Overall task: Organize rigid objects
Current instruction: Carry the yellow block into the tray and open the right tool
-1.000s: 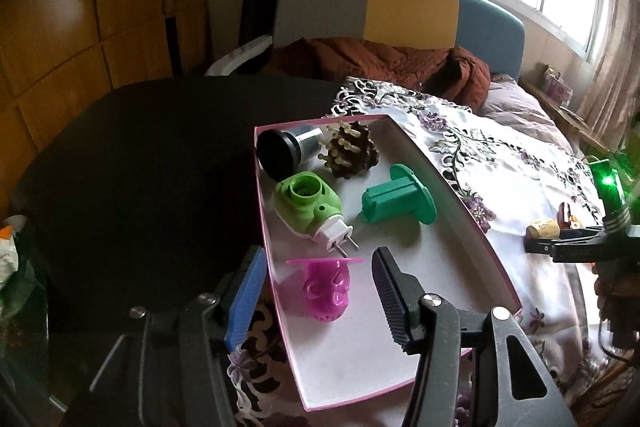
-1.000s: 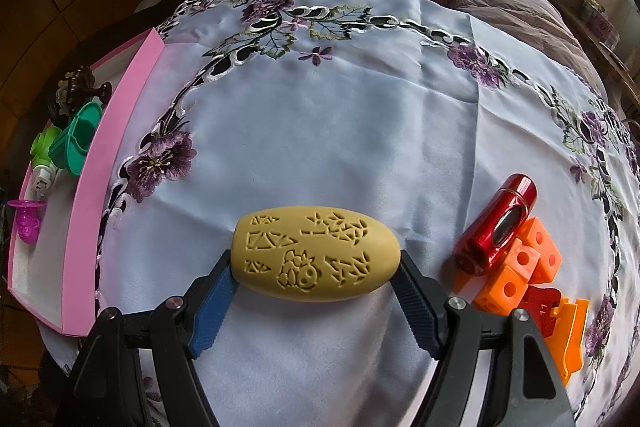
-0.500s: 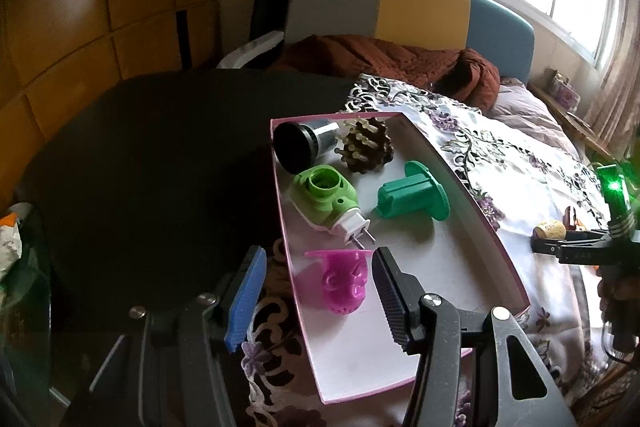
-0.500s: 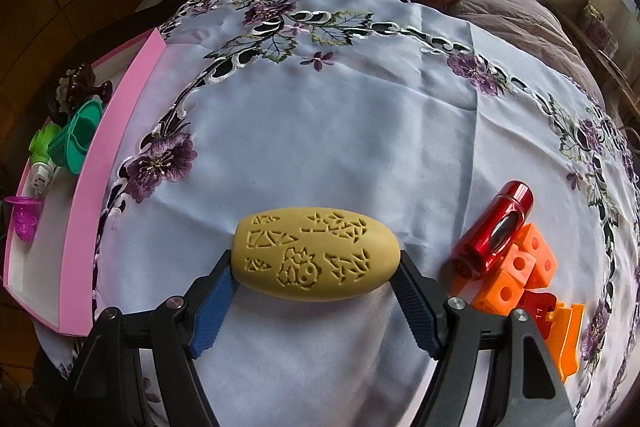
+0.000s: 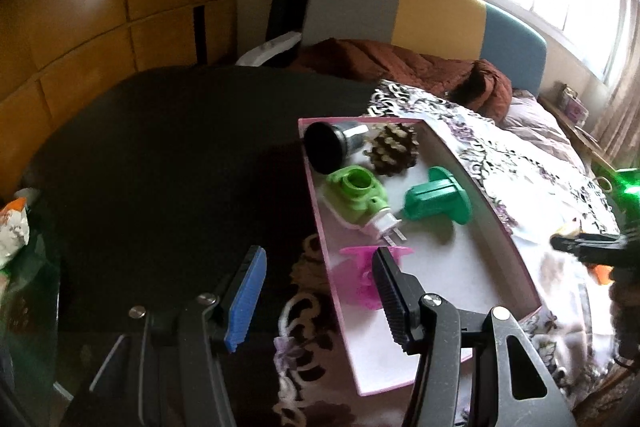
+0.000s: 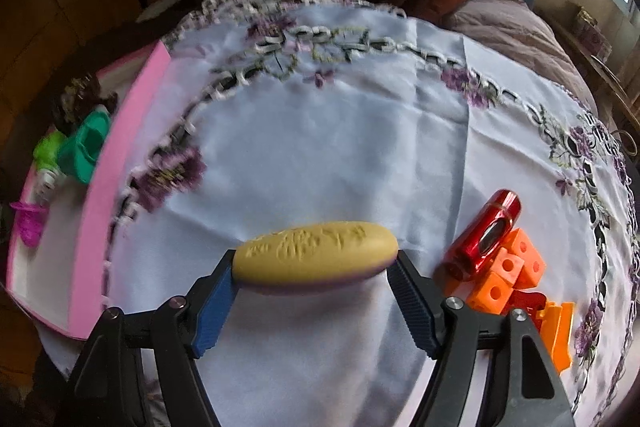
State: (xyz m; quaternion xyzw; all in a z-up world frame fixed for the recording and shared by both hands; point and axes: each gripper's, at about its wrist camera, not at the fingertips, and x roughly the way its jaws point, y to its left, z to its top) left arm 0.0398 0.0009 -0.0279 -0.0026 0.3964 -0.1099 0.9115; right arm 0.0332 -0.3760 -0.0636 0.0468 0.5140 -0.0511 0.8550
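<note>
My right gripper (image 6: 314, 263) is shut on a yellow oval piece with carved patterns (image 6: 316, 253), held by its two ends above the white embroidered tablecloth (image 6: 340, 131); a purple underside shows. The pink-rimmed tray (image 5: 500, 227) holds a black cylinder (image 5: 326, 147), a pine cone (image 5: 394, 151), a light green plug device (image 5: 356, 193), a green spool (image 5: 436, 201) and a magenta toy (image 5: 360, 279). My left gripper (image 5: 318, 255) stands open with nothing between its fingers, low at the tray's near left rim. Its right finger partly covers the magenta toy.
A red metallic cylinder (image 6: 486, 235) and orange blocks (image 6: 508, 275) lie on the cloth right of the yellow piece. The dark tabletop (image 5: 180, 155) spreads left of the tray. A bed with a brown blanket (image 5: 400, 63) lies behind the table.
My left gripper has drifted left, so the tray sits further right in its view. The yellow piece has tipped in the right gripper's pads, now showing its edge and purple underside.
</note>
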